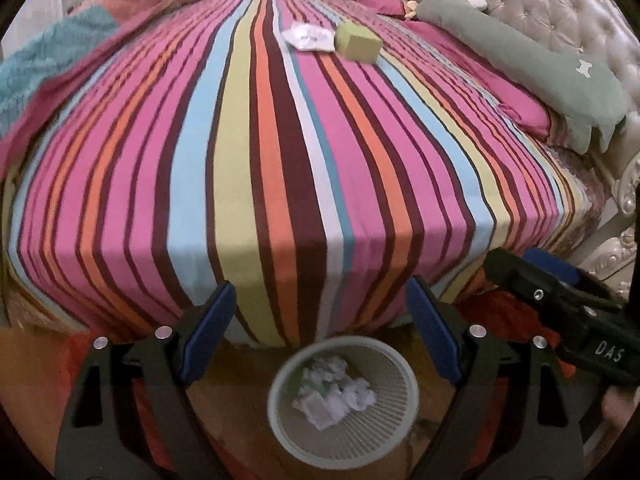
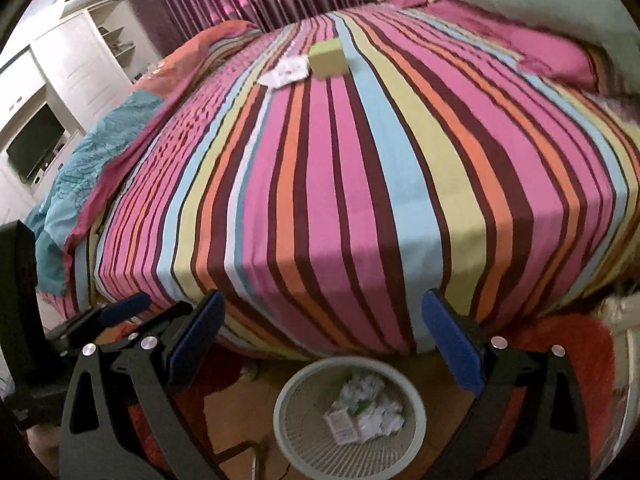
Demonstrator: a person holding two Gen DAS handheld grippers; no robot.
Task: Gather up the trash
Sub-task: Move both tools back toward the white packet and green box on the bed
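Left wrist view: your left gripper [image 1: 320,332] and right gripper [image 2: 324,344] gape empty above the bin [image 1: 280,420], at bottom centre; green box [image 1: 357,42] and wrapper [image 1: 309,36] wait upper centre.

Dim, soft indoor light; fisheye-warped edges, slight motion blur.

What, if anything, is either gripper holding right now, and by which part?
Nothing is held: the left gripper and right gripper both hang open above the wastebasket.
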